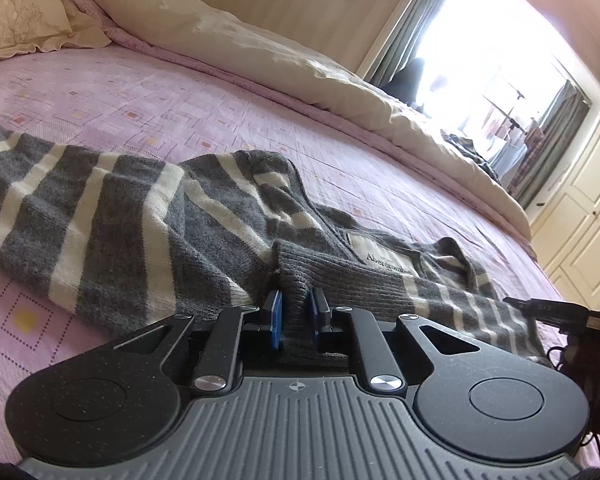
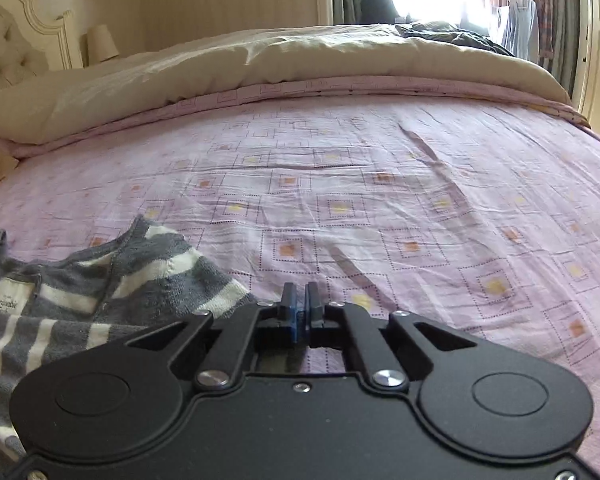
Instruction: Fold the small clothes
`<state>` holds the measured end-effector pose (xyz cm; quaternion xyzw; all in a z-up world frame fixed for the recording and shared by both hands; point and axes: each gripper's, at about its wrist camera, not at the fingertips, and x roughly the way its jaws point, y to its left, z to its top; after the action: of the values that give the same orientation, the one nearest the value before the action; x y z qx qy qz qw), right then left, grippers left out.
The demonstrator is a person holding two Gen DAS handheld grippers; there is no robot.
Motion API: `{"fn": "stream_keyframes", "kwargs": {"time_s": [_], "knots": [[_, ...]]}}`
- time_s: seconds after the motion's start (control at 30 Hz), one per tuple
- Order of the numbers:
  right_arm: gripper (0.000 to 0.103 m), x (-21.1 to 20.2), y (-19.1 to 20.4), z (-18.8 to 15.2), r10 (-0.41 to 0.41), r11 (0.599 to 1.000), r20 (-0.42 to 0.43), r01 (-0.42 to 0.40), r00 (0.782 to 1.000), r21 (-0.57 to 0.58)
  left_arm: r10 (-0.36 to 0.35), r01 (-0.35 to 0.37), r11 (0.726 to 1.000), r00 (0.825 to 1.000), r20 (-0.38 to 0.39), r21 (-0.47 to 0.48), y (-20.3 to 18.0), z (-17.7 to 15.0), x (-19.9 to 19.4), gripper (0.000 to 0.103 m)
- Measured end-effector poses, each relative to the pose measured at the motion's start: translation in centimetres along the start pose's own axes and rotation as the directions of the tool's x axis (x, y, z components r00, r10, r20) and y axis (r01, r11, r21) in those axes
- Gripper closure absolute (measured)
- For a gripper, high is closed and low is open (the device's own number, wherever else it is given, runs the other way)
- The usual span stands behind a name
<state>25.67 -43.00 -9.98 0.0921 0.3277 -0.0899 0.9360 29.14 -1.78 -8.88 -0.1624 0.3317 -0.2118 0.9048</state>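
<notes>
A grey and white striped knit sweater (image 1: 112, 208) lies spread on the pink bedsheet (image 1: 140, 100), its Abercrombie neck label (image 1: 384, 258) facing up. My left gripper (image 1: 297, 308) is shut on the sweater's grey ribbed cuff (image 1: 296, 280), which runs between the blue pads. In the right wrist view the sweater (image 2: 132, 280) lies at the lower left. My right gripper (image 2: 300, 300) is shut and empty, just right of the sweater's edge, low over the sheet (image 2: 380, 200). Part of the right tool (image 1: 572, 308) shows at the right edge of the left wrist view.
A cream duvet (image 2: 260, 68) is bunched along the far side of the bed. Pillows (image 1: 24, 28) lie at the head near a tufted headboard (image 2: 8, 56). A bright window with curtains (image 1: 480, 52), a drying rack with clothes (image 2: 524, 12) and white cupboard doors (image 1: 580, 208) stand beyond.
</notes>
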Motion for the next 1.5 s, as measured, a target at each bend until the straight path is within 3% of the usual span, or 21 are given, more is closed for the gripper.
{"fn": "stream_keyframes", "kwargs": {"time_s": [0.1, 0.17, 0.2, 0.27, 0.37, 0.5, 0.6, 0.63, 0.67, 0.7, 0.8, 0.93, 1.0, 1.07, 1.13, 1.17, 1.23, 1.33, 1.37, 1.4, 1.5], "knots": [[0.089, -0.2, 0.3, 0.3, -0.008, 1.000, -0.001, 0.008, 1.000, -0.020, 0.002, -0.002, 1.000, 1.000, 0.004, 0.000, 0.0, 0.0, 0.0, 0.089], [0.038, -0.5, -0.2, 0.5, 0.007, 1.000, 0.005, -0.007, 1.000, 0.020, 0.000, 0.000, 1.000, 1.000, 0.005, -0.005, 0.1, -0.1, -0.1, 0.089], [0.032, -0.9, -0.5, 0.6, 0.023, 0.999, 0.019, -0.024, 1.000, 0.045, 0.001, -0.001, 1.000, 1.000, 0.005, -0.005, 0.1, -0.1, -0.1, 0.089], [0.032, -1.6, -1.0, 1.1, 0.074, 0.993, 0.057, -0.079, 0.996, 0.087, 0.003, -0.003, 1.000, 1.000, 0.005, -0.002, 0.0, -0.1, -0.1, 0.089], [0.033, -1.2, -0.7, 2.3, 0.130, 0.989, 0.035, -0.132, 0.991, 0.070, 0.006, -0.006, 1.000, 1.000, 0.006, 0.001, -0.1, -0.2, -0.2, 0.089], [0.034, 0.8, 0.7, 2.8, 0.125, 0.992, -0.035, -0.125, 0.992, -0.009, 0.005, -0.005, 1.000, 1.000, 0.006, 0.000, -0.1, -0.2, -0.2, 0.089], [0.048, 1.7, 1.6, 2.2, 0.141, 0.989, -0.068, -0.144, 0.988, -0.043, 0.005, -0.005, 1.000, 1.000, 0.006, -0.001, -0.1, -0.2, -0.1, 0.089], [0.066, 1.7, 1.9, 1.8, 0.152, 0.986, -0.071, -0.156, 0.986, -0.059, 0.005, -0.005, 1.000, 1.000, 0.007, 0.000, -0.1, -0.2, -0.1, 0.089], [0.099, 1.6, 2.3, 1.6, 0.159, 0.983, -0.068, -0.164, 0.985, -0.079, 0.005, -0.005, 1.000, 1.000, 0.007, 0.001, -0.1, -0.2, -0.2, 0.089], [0.097, 1.5, 2.9, 1.3, 0.155, 0.980, -0.062, -0.162, 0.986, -0.115, 0.004, -0.004, 1.000, 1.000, 0.006, -0.002, 0.0, -0.2, -0.1, 0.089], [0.098, 1.6, 4.1, 1.0, 0.015, 0.980, -0.041, -0.023, 0.999, -0.198, -0.004, 0.004, 1.000, 1.000, 0.007, -0.013, 0.1, -0.2, -0.2, 0.089], [0.098, 1.8, 2.6, 1.0, 0.020, 0.996, -0.038, -0.024, 0.999, -0.090, -0.008, 0.008, 1.000, 1.000, 0.008, -0.021, 0.3, -0.1, -0.2, 0.089], [0.090, 1.2, 2.8, 1.1, 0.018, 0.995, -0.030, -0.021, 0.999, -0.095, -0.010, 0.010, 1.000, 1.000, 0.009, -0.025, 0.3, -0.1, -0.2, 0.089], [0.047, 0.0, 2.2, 1.4, 0.021, 0.999, 0.006, -0.020, 1.000, -0.038, -0.011, 0.011, 0.999, 1.000, 0.010, -0.031, 0.4, -0.1, -0.2, 0.089], [0.025, -1.8, 1.7, 1.6, 0.038, 0.998, 0.056, -0.040, 0.998, 0.038, -0.012, 0.012, 0.999, 1.000, 0.011, -0.037, 0.5, -0.1, -0.3, 0.089], [0.022, -3.1, 1.6, 1.6, 0.048, 0.996, 0.090, -0.055, 0.995, 0.077, -0.013, 0.014, 0.999, 1.000, 0.012, -0.041, 0.5, -0.1, -0.3, 0.088], [0.021, -5.4, 1.9, 1.3, 0.068, 0.989, 0.129, -0.084, 0.989, 0.123, -0.037, 0.038, 0.998, 0.999, 0.016, -0.042, 0.4, -0.1, -0.3, 0.078], [0.010, -8.5, 3.6, 0.1, 0.116, 0.978, 0.162, -0.141, 0.980, 0.154, -0.110, 0.110, 0.994, 0.994, 0.006, 0.006, -0.5, 0.1, -0.2, 0.041], [0.010, -9.4, 4.3, -0.5, 0.126, 0.976, 0.168, -0.153, 0.978, 0.156, -0.132, 0.132, 0.991, 0.991, -0.008, 0.036, -1.0, 0.2, -0.2, 0.022], [0.010, -10.1, 5.0, -1.0, 0.134, 0.975, 0.169, -0.160, 0.977, 0.152, -0.138, 0.140, 0.988, 0.990, -0.028, 0.070, -1.7, 0.3, -0.1, 0.012], [0.010, -12.0, 7.4, -2.7, 0.167, 0.975, 0.172, -0.188, 0.971, 0.120, -0.093, 0.100, 0.986, 0.994, -0.055, 0.136, -3.2, 0.4, -1.0, 0.012]]}}
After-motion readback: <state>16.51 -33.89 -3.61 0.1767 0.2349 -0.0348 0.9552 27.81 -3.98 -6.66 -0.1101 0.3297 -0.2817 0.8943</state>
